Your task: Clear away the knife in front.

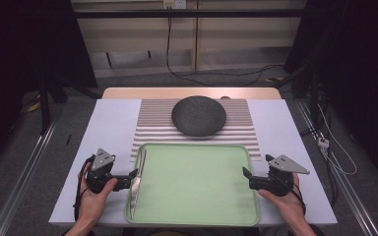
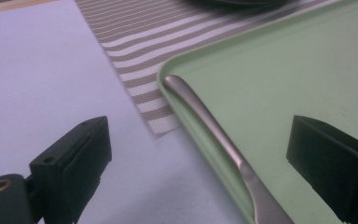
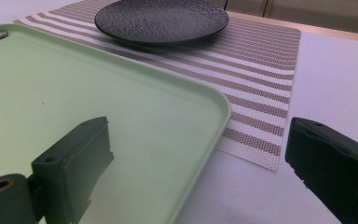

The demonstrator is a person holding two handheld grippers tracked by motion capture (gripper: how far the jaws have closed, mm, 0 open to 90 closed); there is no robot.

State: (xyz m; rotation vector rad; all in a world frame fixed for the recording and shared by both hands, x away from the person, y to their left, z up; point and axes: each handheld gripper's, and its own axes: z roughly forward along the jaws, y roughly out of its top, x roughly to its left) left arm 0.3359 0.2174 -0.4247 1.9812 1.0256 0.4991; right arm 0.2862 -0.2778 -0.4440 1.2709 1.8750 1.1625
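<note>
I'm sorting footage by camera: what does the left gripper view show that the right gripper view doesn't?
The left gripper view alone shows the long handle of the metal knife lying along the tray's edge, between its open jaws. The right gripper view alone shows the whole dark plate sitting on the mat, with its own jaws open astride the tray's corner. Both share the green tray, the striped placemat and the pale table; the knife's tip just peeks in at the right view's left edge.

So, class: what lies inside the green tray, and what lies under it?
Inside the green tray, a single metal knife lies along its left edge. Under its far edge sits the striped placemat; how far the mat runs beneath is covered.
</note>
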